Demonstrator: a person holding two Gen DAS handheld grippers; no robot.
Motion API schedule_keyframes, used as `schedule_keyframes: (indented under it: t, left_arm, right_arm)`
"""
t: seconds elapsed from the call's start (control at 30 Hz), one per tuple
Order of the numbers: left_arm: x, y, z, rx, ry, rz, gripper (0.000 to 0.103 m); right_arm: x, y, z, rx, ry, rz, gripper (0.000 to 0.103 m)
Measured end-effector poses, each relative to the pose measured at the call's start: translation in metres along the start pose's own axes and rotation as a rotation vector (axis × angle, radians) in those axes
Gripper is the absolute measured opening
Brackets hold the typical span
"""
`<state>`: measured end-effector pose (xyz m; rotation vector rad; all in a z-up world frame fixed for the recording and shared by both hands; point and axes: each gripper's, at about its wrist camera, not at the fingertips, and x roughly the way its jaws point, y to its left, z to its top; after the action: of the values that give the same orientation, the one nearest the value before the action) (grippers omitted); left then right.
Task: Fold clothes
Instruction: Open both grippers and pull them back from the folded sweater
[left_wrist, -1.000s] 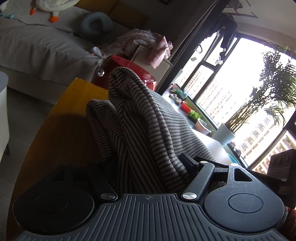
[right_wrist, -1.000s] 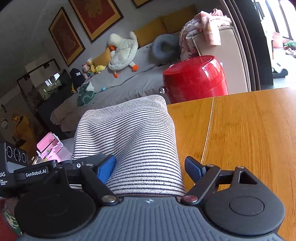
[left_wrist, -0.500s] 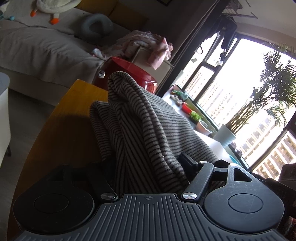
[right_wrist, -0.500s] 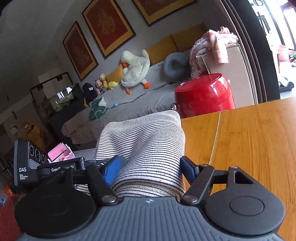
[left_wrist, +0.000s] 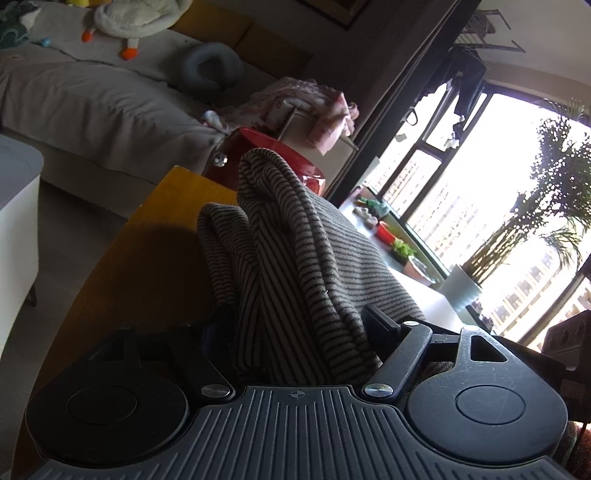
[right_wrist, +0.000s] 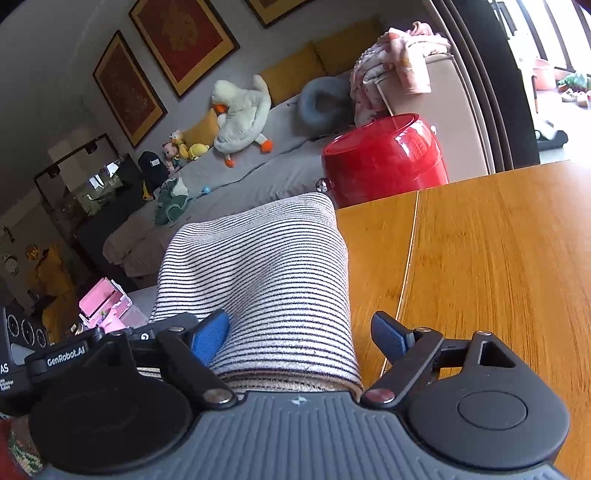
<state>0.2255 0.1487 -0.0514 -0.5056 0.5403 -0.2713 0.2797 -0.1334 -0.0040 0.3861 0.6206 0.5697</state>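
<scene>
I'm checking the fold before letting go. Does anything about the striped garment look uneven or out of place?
Yes. In the left wrist view the striped garment is bunched in upright ridges, not flat; in the right wrist view it overhangs the table edge.

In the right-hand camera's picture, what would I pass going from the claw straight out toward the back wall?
Claw, jaws opening around the striped garment → wooden table edge → red tub → grey neck pillow on the sofa → yellow cushions → framed pictures.
</scene>
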Motion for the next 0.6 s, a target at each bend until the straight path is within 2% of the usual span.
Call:
schedule_keyframes:
  t: [0.1,0.2,0.27,0.37,0.5,0.6]
  left_arm:
    - [-0.024,-0.006,-0.014,-0.016,-0.063,0.045,0.084]
    - [-0.047,-0.022,-0.034,0.010,-0.092,0.077,0.089]
    - [-0.060,-0.031,-0.047,0.003,-0.075,0.100,0.094]
    - [-0.073,-0.045,-0.066,-0.017,-0.018,0.119,0.096]
    - [-0.085,-0.069,-0.084,0.045,0.009,0.168,0.103]
    - [-0.086,-0.088,-0.095,0.117,0.042,0.234,0.103]
  right_arm:
    - [-0.011,-0.001,-0.004,0.003,-0.033,0.014,0.102]
    - [-0.026,0.000,-0.012,0.003,-0.046,0.007,0.103]
    - [-0.038,-0.001,-0.019,0.017,-0.037,-0.020,0.103]
    - [-0.057,-0.001,-0.031,0.038,0.003,-0.062,0.103]
    - [-0.091,0.006,-0.051,-0.015,0.037,-0.116,0.103]
    - [-0.117,0.010,-0.066,-0.058,0.056,-0.149,0.103]
